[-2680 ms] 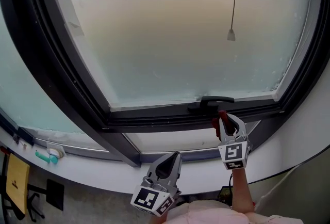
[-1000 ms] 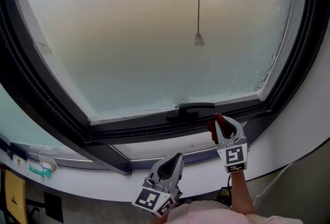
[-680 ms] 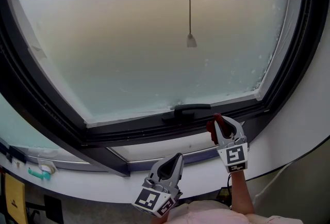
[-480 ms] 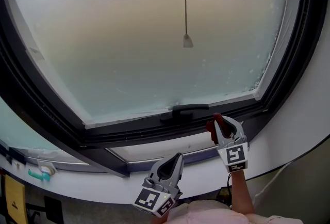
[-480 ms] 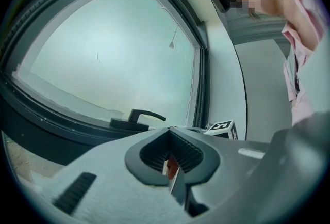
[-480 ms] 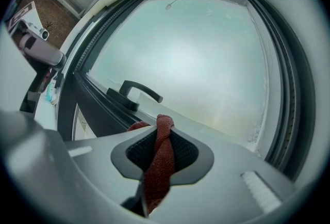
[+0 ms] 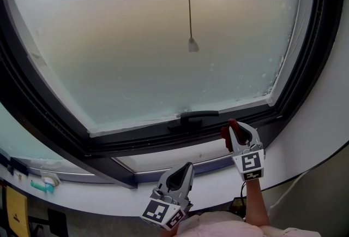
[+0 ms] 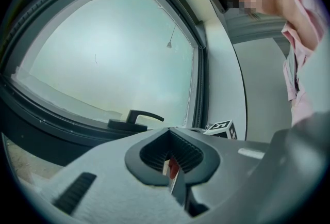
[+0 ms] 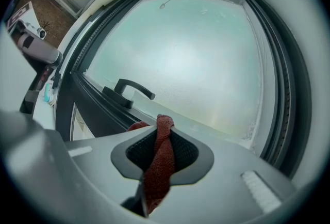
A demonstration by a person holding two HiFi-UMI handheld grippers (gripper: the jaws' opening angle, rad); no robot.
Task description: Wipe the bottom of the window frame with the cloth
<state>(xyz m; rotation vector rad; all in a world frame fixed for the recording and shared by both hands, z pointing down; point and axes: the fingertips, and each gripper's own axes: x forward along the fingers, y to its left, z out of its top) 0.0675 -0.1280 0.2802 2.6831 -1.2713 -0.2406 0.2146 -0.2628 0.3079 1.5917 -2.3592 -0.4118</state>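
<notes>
Pull cord point(image 7: 188, 6) hangs before frosted pane point(image 7: 125, 39), small weight at its end. Teal item point(image 7: 41, 185) (identity unclear) lies on ledge point(image 7: 98, 196), lower left.

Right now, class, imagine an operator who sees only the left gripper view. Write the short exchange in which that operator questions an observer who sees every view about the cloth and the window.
Operator: Does the right gripper hold anything?
Observer: Yes, the right gripper is shut on a red cloth.
Operator: Where is that cloth relative to the window handle?
Observer: Just right of the handle, by the bottom frame; I cannot tell whether it touches.
Operator: Is anything at the far left?
Observer: A teal object lies on the white sill.
</notes>
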